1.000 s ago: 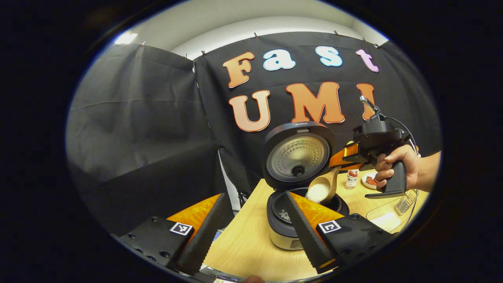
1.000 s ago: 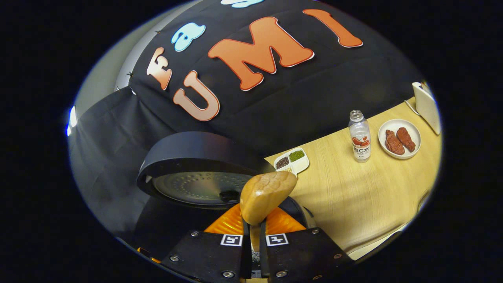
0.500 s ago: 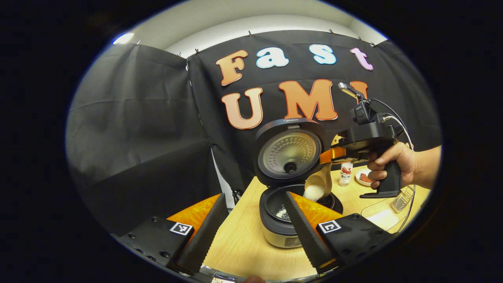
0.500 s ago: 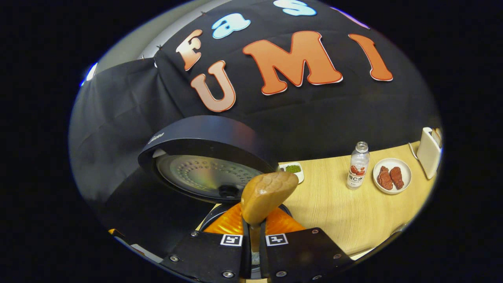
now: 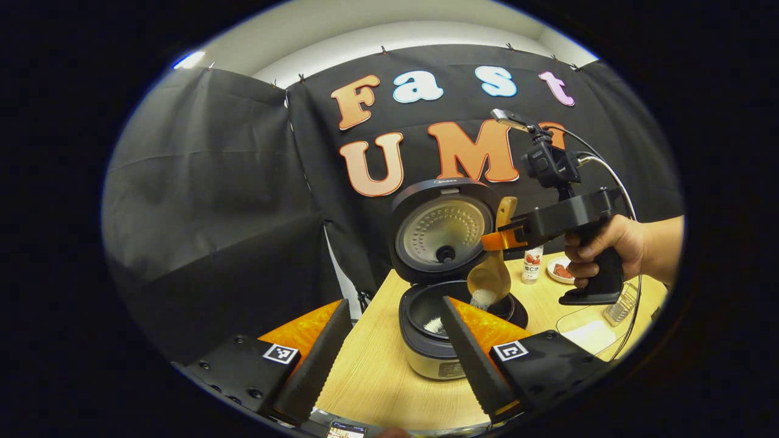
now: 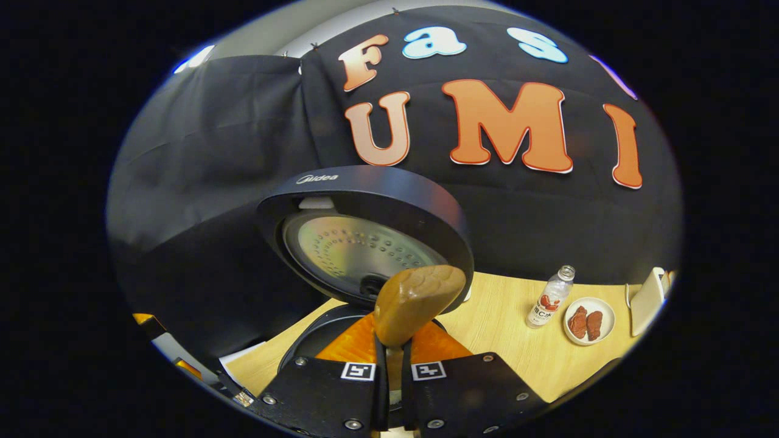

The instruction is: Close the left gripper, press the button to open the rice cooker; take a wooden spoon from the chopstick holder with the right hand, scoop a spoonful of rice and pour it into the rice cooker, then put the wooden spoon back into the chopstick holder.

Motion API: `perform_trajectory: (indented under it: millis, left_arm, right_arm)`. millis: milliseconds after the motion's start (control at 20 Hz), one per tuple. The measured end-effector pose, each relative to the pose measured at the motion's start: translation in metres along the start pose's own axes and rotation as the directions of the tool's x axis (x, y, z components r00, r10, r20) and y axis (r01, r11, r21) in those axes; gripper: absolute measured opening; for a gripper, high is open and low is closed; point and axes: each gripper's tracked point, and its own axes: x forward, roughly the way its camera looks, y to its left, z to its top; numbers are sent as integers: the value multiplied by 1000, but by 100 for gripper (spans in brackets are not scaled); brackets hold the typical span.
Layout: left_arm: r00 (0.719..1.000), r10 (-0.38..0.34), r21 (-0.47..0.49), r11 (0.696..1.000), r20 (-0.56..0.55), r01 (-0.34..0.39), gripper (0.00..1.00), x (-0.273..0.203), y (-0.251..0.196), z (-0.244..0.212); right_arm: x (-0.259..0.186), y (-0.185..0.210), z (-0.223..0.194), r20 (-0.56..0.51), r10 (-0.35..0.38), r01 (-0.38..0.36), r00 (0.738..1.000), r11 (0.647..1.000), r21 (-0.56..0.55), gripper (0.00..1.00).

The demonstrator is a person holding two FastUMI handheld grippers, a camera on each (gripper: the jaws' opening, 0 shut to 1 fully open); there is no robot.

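Right gripper (image 5: 500,238) clamps the one wooden spoon (image 5: 490,275) by its handle; the spoon's long axis runs steeply down from the jaws, bowl lowest, spilling rice (image 5: 483,297) into the single open rice cooker (image 5: 433,340) directly beneath. Left gripper (image 5: 389,353), jaws spread and empty, hangs well short of the cooker.

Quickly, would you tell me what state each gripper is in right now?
Left gripper: open, holding nothing.
Right gripper: shut on the wooden spoon.
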Motion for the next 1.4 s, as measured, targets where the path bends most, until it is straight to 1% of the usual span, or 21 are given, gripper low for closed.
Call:
perform_trajectory:
  millis: [50, 250, 300, 350, 400, 450, 500, 600, 750, 800, 900, 950, 1050, 1100, 1150, 1200, 1250, 1300, 1350, 1400]
  left_arm:
    - [1000, -3, 0, 1000, 0, 3, 94, -1, -1, 0]
    - [1000, -2, 2, 1000, -5, 2, 94, -5, -3, -2]
    - [1000, -1, 1, 1000, -6, 1, 100, -5, -3, -2]
    - [1000, -2, 3, 1000, -10, 2, 100, -6, -5, -3]
    - [1000, 2, 6, 1000, -10, -2, 94, -7, -5, -4]
    - [1000, 4, 10, 1000, -13, -4, 100, -8, -6, -3]
    - [1000, 7, 11, 1000, -14, -7, 100, -10, -6, -3]
    - [1000, 12, 10, 1000, -17, -12, 100, -10, -8, -4]
    - [999, 29, 7, 1000, -22, -29, 100, -16, -10, -3]
    - [999, 32, 7, 999, -23, -32, 94, -17, -11, -3]
    - [999, 41, 16, 999, -21, -40, 94, -18, -12, -1]
    - [999, 43, 22, 999, -19, -43, 100, -20, -14, -1]
    - [999, 48, 25, 999, -20, -48, 100, -22, -16, -1]
    - [998, 52, 20, 998, -21, -51, 94, -23, -18, 0]
    - [998, 54, 14, 998, -21, -53, 100, -24, -19, 1]
    - [998, 59, 10, 998, -24, -59, 94, -24, -21, 2]
    - [998, 62, 5, 998, -25, -62, 100, -24, -22, 2]
    - [998, 62, -1, 998, -26, -62, 100, -26, -25, 3]
    - [998, 63, -6, 998, -26, -63, 94, -26, -28, 3]
    - [998, 63, -7, 998, -25, -63, 100, -26, -32, 5]
  right_arm:
    - [-1, 1, 0, 5, 2, -2, 1000, 1000, -17, 8]
    - [-6, 3, 0, 25, 5, -2, 1000, 994, -111, 7]
    - [-6, 5, 1, 32, 11, -6, 999, 991, -136, 8]
    - [-6, 6, 1, 39, 15, -8, 999, 987, -160, 7]
    - [-7, 7, 1, 47, 20, -11, 999, 983, -182, 7]
    - [-9, 10, 3, 60, 29, -16, 998, 979, -205, 7]
    - [-10, 14, 5, 73, 40, -23, 997, 973, -228, 7]
    - [-8, 20, 3, 93, 65, -40, 994, 966, -254, 7]
    - [-12, 27, 5, 111, 92, -60, 990, 963, -263, 7]
    - [-14, 27, 6, 118, 100, -67, 988, 964, -258, 7]
    - [-18, 24, 7, 129, 106, -73, 986, 969, -234, 7]
    - [-21, 22, 9, 137, 107, -75, 985, 973, -220, 8]
    - [-27, 17, 15, 154, 104, -76, 983, 981, -179, 7]
    - [-30, 11, 15, 157, 100, -76, 983, 986, -149, 7]
    - [-33, 5, 16, 159, 98, -81, 982, 991, -109, 8]
    - [-37, 0, 16, 161, 96, -88, 982, 994, -62, 7]
    - [-43, -9, 17, 163, 93, -93, 982, 996, -9, 8]
    - [-50, -20, 16, 163, 81, -88, 983, 995, 36, 8]
    - [-58, -33, 15, 165, 66, -79, 984, 995, 69, 8]
    - [-68, -48, 14, 165, 47, -63, 985, 994, 92, 8]
